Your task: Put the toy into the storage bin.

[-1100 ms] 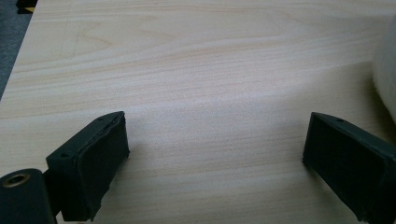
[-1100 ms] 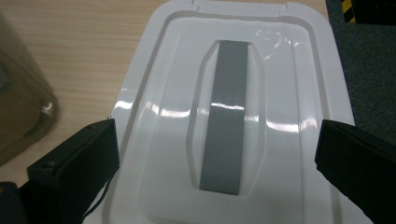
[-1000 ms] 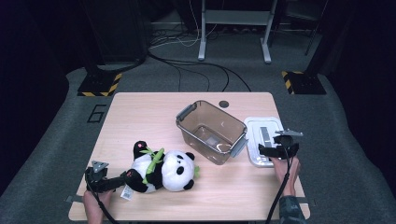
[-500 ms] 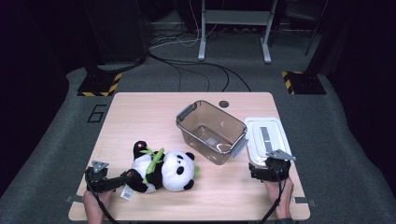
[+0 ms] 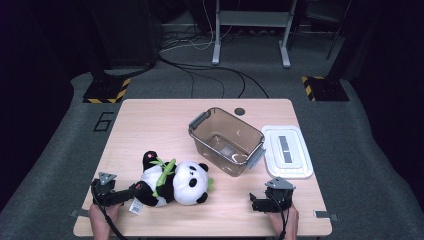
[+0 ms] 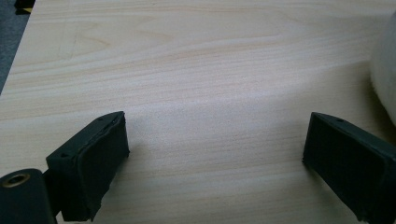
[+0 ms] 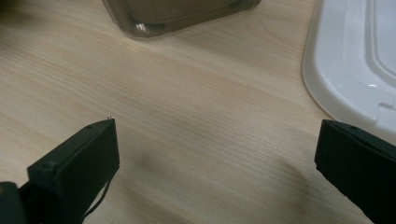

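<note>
High view: the plush panda (image 5: pixel 175 182) lies on its side in the lower left of the worktop (image 5: pixel 165 120), its long axis running roughly left to right across the frame, head toward the centre and dark legs toward the lower left corner; the left gripper (image 5: pixel 107 195) sits at that leg end, just beside or touching the toy (I cannot tell which), so it is plainly the nearer of the two; the right gripper (image 5: pixel 267 202) rests in the lower right, well apart from the panda, with the clear bin (image 5: pixel 227 142) up and to its left and the white lid (image 5: pixel 287 152) just above it in the frame.

Left gripper view: the jaws stand wide apart with bare wood between them; a sliver of the panda's white fur (image 6: pixel 385 70) shows at the right edge, beyond and outside the right-hand jaw, so the toy lies off to the right of the gap rather than inside it; a grasp would, in my judgement, call for swinging the gap rightward across the body's short axis.

Right gripper view: these jaws are also spread with nothing between them; the bin's base (image 7: pixel 177 16) sits at the top of the frame, the lid's rim (image 7: pixel 336 88) at the right.
</note>
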A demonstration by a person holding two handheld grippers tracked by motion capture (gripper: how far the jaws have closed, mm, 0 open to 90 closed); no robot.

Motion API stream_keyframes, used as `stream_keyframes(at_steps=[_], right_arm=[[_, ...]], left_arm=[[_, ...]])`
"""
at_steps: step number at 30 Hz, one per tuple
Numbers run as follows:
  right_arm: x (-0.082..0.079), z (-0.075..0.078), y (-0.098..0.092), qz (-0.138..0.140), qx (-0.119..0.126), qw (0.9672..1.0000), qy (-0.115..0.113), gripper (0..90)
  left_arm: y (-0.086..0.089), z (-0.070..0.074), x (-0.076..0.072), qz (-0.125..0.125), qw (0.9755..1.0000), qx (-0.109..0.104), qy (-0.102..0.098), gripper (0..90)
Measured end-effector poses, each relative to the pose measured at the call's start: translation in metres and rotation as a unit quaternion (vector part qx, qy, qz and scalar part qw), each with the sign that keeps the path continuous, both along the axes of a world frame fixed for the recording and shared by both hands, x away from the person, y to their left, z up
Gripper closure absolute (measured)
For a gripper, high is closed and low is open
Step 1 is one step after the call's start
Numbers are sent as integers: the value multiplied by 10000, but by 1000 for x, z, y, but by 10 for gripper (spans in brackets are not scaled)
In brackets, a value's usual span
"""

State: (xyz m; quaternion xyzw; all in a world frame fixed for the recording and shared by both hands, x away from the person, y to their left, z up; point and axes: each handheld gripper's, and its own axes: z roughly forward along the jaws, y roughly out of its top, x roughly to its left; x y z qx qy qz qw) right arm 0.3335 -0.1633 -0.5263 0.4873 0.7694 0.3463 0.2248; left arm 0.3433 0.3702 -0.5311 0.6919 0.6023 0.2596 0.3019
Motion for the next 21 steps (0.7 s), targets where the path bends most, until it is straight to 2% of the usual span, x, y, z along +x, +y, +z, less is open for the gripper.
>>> stream_keyframes(at_steps=[5,10,12,13,16,17,19,21], right_arm=[[-2,-2,5,113,-207,9997,-13,0],[-2,-3,8,214,-340,9992,-7,0],[-2,-3,8,202,-313,9993,28,0],[-1,-3,8,210,-296,9993,47,0],[-1,-3,8,211,-298,9993,48,0],[-1,-3,8,211,-298,9993,48,0],[-1,-3,7,196,-280,9994,64,0],[0,-3,7,192,-267,9994,77,0]], left_arm=[[0,0,0,7,10000,-4,-3,60],[4,4,0,5,9999,-82,139,51],[8,10,-2,52,9997,-160,173,48],[10,13,-3,76,9998,-186,82,48],[13,27,-6,91,9997,-236,15,50],[13,27,-6,91,9997,-236,15,52],[15,43,-7,0,9995,-307,-89,60],[13,54,-9,-40,9994,-289,-179,68]])
